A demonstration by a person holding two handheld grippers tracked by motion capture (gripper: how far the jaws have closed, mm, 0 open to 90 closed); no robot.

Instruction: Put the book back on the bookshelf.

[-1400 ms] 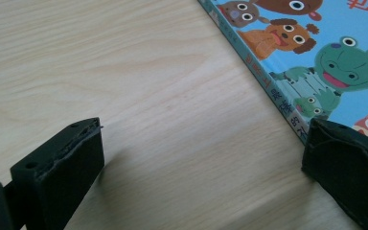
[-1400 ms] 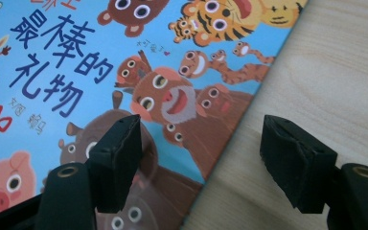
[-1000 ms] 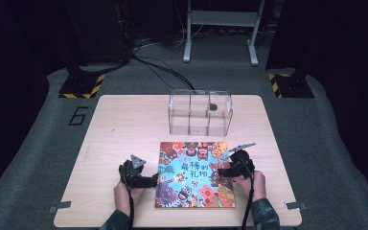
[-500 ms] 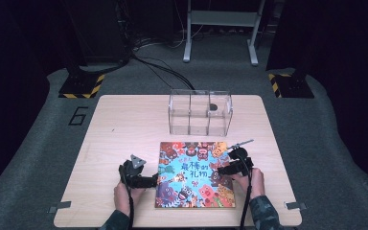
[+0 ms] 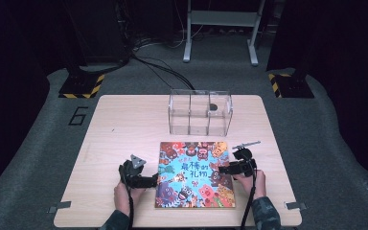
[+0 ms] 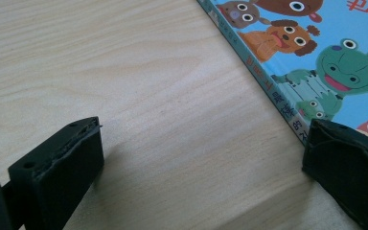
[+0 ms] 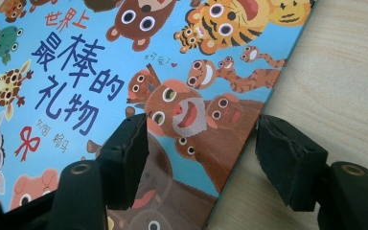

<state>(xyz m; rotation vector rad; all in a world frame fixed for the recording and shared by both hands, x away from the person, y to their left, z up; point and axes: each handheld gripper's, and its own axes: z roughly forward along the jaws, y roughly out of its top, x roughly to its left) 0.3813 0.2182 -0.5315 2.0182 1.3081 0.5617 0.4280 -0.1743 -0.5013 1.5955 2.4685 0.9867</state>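
Between the right gripper [image 7: 201, 148]'s two black jaws lies the right edge of a picture book [image 7: 124, 72], flat on the pale wood-grain table [image 7: 345, 72]. Its glossy blue cover shows cartoon animals and the printed title 世界上最棒的礼物. These jaws stand apart, one over the cover and one over bare wood, pressing nothing. Beside the left gripper [image 6: 201, 158]'s far jaw runs the book's spine, its small lettering too tilted to read; those jaws gape wide over bare table, released. Beyond both grippers stands a clear plastic box [image 5: 200, 112] with three compartments; a small dark thing in one is too small to make out.
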